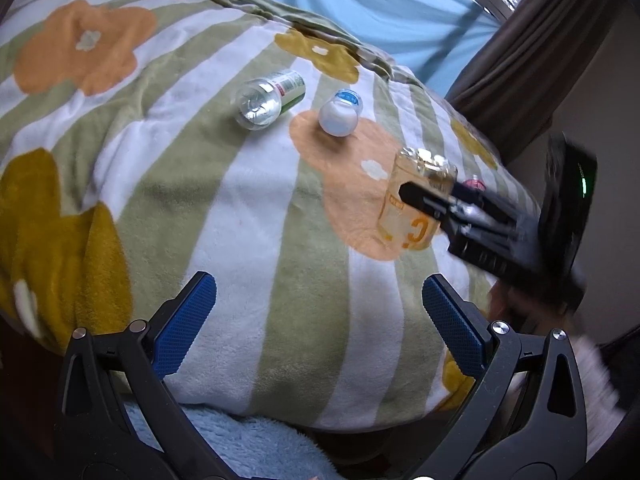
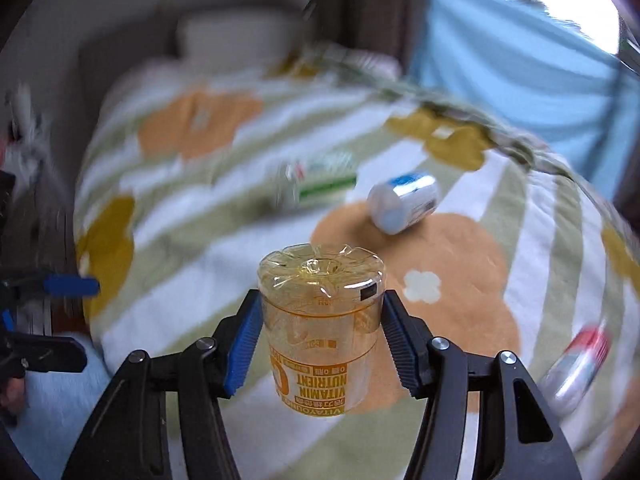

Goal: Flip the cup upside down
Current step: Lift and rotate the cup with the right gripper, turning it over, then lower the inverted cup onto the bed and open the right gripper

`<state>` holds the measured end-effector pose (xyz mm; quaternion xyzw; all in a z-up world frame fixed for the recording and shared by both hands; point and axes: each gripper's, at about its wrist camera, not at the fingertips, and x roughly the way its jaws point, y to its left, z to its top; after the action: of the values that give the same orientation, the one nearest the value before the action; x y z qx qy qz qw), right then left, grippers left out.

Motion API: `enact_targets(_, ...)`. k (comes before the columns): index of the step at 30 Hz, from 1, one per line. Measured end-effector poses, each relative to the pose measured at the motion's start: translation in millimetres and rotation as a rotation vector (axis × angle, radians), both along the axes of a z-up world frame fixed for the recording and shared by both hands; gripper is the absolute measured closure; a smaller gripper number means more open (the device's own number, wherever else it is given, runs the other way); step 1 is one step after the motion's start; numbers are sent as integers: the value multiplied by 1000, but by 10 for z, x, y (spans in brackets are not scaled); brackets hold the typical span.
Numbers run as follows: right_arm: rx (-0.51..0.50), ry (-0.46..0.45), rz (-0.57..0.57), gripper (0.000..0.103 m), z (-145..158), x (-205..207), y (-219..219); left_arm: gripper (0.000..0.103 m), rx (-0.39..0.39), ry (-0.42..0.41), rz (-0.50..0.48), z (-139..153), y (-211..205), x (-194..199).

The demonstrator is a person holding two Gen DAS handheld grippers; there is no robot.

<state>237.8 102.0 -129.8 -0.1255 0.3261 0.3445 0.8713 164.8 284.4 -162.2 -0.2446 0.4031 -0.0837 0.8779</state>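
The cup (image 2: 320,332) is a clear orange plastic cup cut from a bottle, with "VITAMIN NUTRIENT" print reading upside down. It stands bottom-up, its moulded base on top, over the flowered blanket (image 2: 460,280). My right gripper (image 2: 318,332) is shut on the cup, blue pads on both sides. In the left wrist view the cup (image 1: 416,204) shows at the right with the right gripper (image 1: 424,194) on it. My left gripper (image 1: 320,320) is open and empty, above the blanket's near edge.
A clear bottle piece with a green label (image 1: 268,98) and a white one with a blue label (image 1: 340,114) lie on the blanket farther back. A red and silver can (image 2: 576,368) lies at the right. A blue curtain (image 1: 380,4) hangs behind.
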Motion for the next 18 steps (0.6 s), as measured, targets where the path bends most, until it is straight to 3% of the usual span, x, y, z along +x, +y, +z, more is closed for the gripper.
enact_targets(3,131,-15,-73,48,-158,-128,-94,0,21,-3,-6,11,-41,0)
enact_targets(7,175,-73,-167,48,-291,-267,-151,0,28,1,-5,12,-56,2)
enact_targets(11,145,-121,-199,48,-445,-343,-173,0,27,6,0,5,-56,17)
enact_targets(18,129,-112,-193,48,-527,-339,-219,0,26,8,0,3,-58,28)
